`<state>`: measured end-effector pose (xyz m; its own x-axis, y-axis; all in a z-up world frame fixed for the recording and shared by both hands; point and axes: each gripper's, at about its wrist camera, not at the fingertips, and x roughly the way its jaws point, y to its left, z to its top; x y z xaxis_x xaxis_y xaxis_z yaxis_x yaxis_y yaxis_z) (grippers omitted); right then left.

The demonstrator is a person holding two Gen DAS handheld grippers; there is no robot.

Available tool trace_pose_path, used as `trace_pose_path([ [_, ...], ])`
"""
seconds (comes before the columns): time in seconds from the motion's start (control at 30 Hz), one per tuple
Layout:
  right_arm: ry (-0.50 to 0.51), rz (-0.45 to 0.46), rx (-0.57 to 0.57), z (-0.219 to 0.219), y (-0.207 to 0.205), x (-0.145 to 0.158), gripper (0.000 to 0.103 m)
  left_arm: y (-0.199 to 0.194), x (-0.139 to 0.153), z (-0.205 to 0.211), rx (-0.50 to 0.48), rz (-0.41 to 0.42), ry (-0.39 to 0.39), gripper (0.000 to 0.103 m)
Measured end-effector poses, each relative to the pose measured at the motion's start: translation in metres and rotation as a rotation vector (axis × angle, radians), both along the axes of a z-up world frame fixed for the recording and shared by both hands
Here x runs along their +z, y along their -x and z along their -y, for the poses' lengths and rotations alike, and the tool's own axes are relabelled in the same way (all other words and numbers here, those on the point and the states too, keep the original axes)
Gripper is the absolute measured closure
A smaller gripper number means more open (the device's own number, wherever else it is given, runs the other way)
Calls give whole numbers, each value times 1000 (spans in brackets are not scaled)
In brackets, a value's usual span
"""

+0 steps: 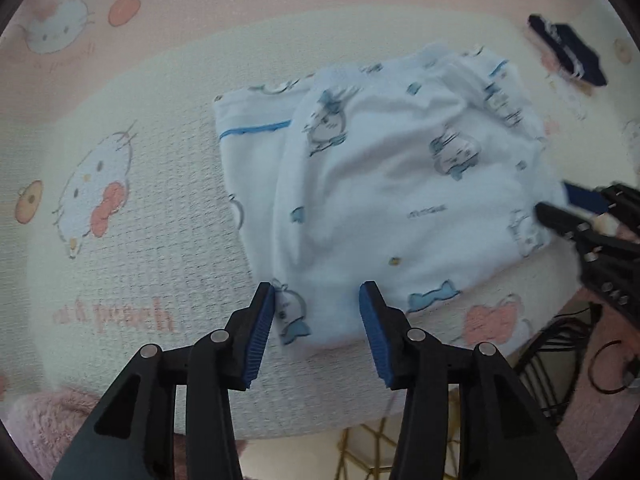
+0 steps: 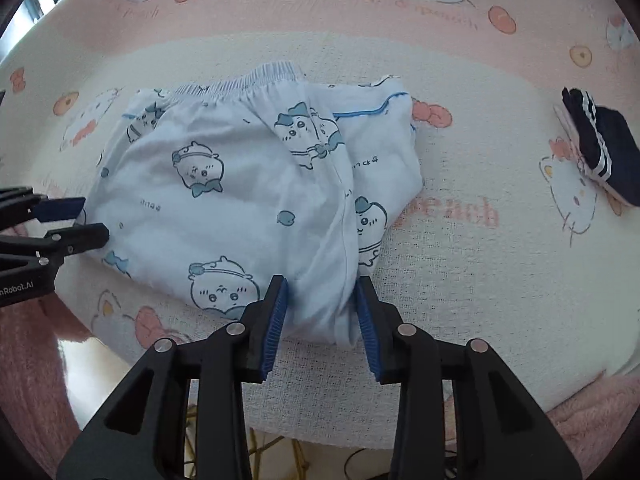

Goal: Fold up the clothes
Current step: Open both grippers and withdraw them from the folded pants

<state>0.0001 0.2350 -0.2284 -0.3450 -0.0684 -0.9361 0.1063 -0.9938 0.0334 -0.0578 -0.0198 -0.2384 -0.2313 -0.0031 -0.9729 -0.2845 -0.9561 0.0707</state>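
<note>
Pointing steeply down, hand-held gripper (image 1: pixel 317 304), seemingly open.

Soft even daylight, bright without harsh shadows, left wrist view motion-blurred across the pale blue garment (image 1: pixel 384 184), right wrist view sharper, strong fisheye bending, dark vignetted corners.

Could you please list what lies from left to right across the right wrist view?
Other black tool with blue pads → folded light-blue cartoon-print garment → folded navy garment with white stripes.
</note>
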Motion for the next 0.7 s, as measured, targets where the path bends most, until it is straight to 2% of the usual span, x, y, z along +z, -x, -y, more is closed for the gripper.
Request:
trace_pose_path([
  [0.1, 3, -4, -60, -15, -5, 4, 62, 2, 6, 21, 107, 5, -67, 52],
  [0.13, -3, -15, -90, -21, -8, 6, 62, 3, 7, 28, 151, 5, -115, 52],
  [0.2, 1, -47, -99, -20, -14, 13, 62, 5, 8, 40, 219, 39, -260, 52],
  [0.23, 4, -64, -99, -18, -17, 17, 62, 4, 8, 41, 222, 44, -265, 52],
  [0.33, 19, -56, -65, -12, -22, 19, 62, 0, 5, 31, 179, 32, -159, 52],
  [0.37, -10, -40, -58, -12, -24, 17, 62, -2, 3, 26, 159, 29, -114, 52],
  [0.4, -46, -23, -56, -14, -25, 13, 62, -1, 2, 23, 155, 27, -93, 52],
  [0.47, -57, 4, -78, -24, -27, 7, 62, 0, 3, 17, 164, 15, -62, 52],
  [0.53, -71, 5, -133, -36, -28, 10, 62, -11, 12, 34, 187, -9, -35, 52],
  [0.57, -121, -5, -162, -41, -29, 13, 62, -17, 17, 44, 200, -21, -25, 52],
  [0.6, -127, -17, -185, -45, -29, 16, 62, -21, 23, 47, 206, -39, -35, 52],
  [0.63, -107, -27, -204, -50, -29, 19, 62, -23, 30, 51, 192, -58, -56, 52],
  [0.7, 58, -19, -226, -60, -27, 22, 62, -29, 41, 57, 150, -83, -91, 52],
])
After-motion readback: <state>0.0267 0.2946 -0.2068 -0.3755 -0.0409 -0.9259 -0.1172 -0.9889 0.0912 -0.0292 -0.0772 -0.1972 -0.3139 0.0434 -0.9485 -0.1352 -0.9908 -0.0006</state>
